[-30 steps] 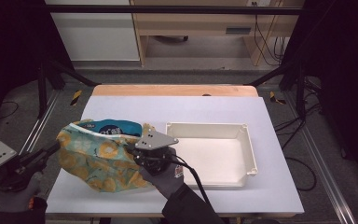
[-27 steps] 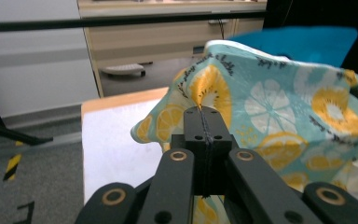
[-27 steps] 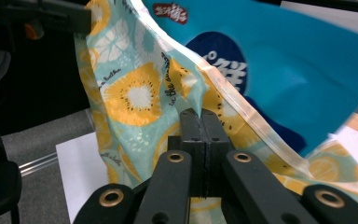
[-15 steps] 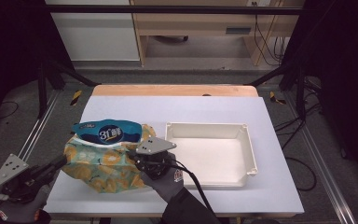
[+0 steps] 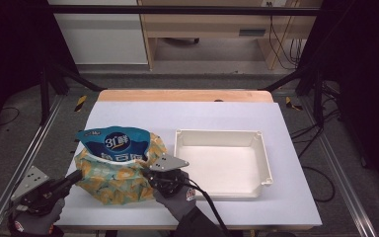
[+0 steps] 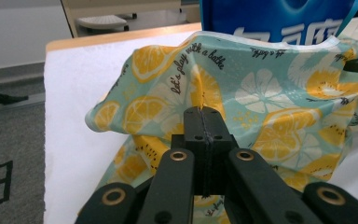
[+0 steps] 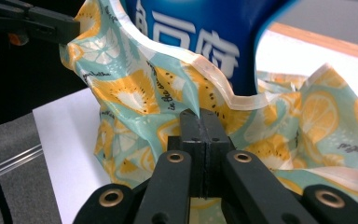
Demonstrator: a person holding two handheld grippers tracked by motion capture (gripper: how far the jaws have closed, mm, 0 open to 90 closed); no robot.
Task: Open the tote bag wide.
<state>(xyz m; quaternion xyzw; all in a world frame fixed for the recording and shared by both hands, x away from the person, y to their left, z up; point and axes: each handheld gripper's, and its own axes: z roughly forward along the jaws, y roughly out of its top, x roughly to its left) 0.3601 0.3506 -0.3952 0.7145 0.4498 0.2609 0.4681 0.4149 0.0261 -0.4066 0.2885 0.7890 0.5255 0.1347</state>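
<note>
A teal cloth bag printed with lemon slices [image 5: 111, 177] stands on the white table, left of centre. A blue snack package [image 5: 113, 143] rises upright out of its mouth. My left gripper [image 5: 78, 175] is shut on the bag's left side, its jaws pinching the cloth [image 6: 204, 114]. My right gripper [image 5: 149, 173] is shut on the bag's right rim, gripping just below the pale hem [image 7: 199, 116]. The package's blue face [image 7: 200, 28] towers behind that rim. In the right gripper view the left gripper [image 7: 74, 28] holds the far corner of the bag.
A shallow white tray [image 5: 264, 158], nothing in it, lies right of the bag, close to the right hand. A wooden strip [image 5: 182, 95] runs along the table's far edge. Metal rails and dark floor flank the table.
The bag's mouth has slid down and the blue package now stands well clear above it. The bag has bunched narrower and shifted right; the left gripper followed it inward.
</note>
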